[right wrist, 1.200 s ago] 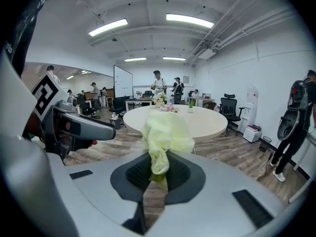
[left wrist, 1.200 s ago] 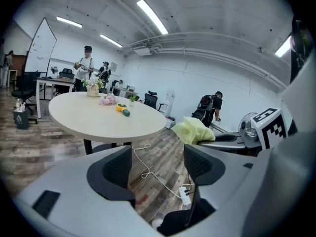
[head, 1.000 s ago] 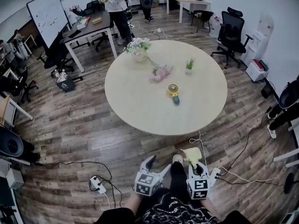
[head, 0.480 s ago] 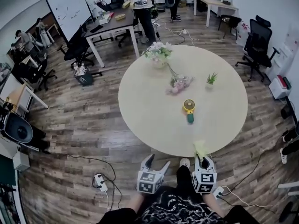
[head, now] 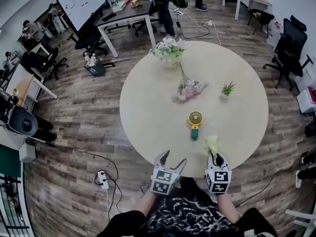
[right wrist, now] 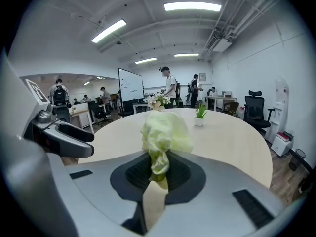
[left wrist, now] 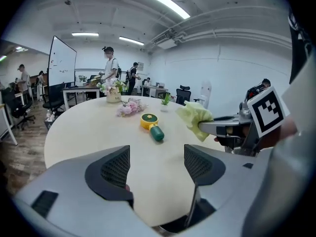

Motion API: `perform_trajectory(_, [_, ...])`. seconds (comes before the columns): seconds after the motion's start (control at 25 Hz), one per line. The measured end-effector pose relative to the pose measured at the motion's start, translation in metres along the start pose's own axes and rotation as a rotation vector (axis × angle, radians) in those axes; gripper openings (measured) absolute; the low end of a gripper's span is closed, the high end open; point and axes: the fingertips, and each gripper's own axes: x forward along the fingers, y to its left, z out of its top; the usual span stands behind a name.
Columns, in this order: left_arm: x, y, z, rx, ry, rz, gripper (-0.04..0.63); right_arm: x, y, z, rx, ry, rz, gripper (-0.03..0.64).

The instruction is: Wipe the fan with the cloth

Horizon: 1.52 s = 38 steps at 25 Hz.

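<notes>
A small hand fan (head: pixel 195 121) (left wrist: pixel 150 126) with a yellow round head and green handle lies flat on the round beige table (head: pixel 148 107), ahead of both grippers. My right gripper (head: pixel 215 156) (right wrist: pixel 157 169) is shut on a pale yellow-green cloth (head: pixel 213 143) (right wrist: pixel 164 132) (left wrist: pixel 195 119), held over the table's near edge, right of the fan. To its left my left gripper (head: pixel 170 160) (left wrist: pixel 155 168) stands open and empty, also at the near edge.
On the far half of the table are a vase of flowers (head: pixel 169 51), a loose pink bouquet (head: pixel 187 90) and a small potted plant (head: pixel 227 90). Office chairs (head: pixel 291 46), desks, a whiteboard (head: pixel 79 1) and people stand beyond. A power strip (head: pixel 101 179) lies on the wooden floor.
The view has moved forward to the table. Both grippers, earlier over the floor short of the table, now reach its near edge, the cloth still in the right one.
</notes>
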Motion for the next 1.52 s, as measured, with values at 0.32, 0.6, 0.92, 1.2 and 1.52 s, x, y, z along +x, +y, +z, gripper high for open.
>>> perform_trajectory(0.32, [0.061,-0.03,0.028,0.033,0.045,0.011,0.351,0.038,-0.059,0.017,0.0,-0.002,0.019,0.044])
perform_trajectory(0.6, [0.112,-0.034,0.032,0.013,0.106,0.037,0.351,0.049,-0.086,0.028,-0.012,0.009,0.029,0.046])
perform_trajectory(0.92, [0.154,-0.013,0.027,-0.107,0.152,0.098,0.35,0.054,-0.096,0.025,-0.002,0.045,0.052,0.048])
perform_trajectory(1.2, [0.172,0.006,0.009,-0.127,0.213,0.15,0.234,0.06,-0.098,0.033,0.022,0.044,0.071,0.049])
perform_trajectory(1.52, [0.17,0.015,0.009,-0.025,0.254,0.099,0.184,0.078,-0.085,0.03,-0.096,0.129,0.062,0.049])
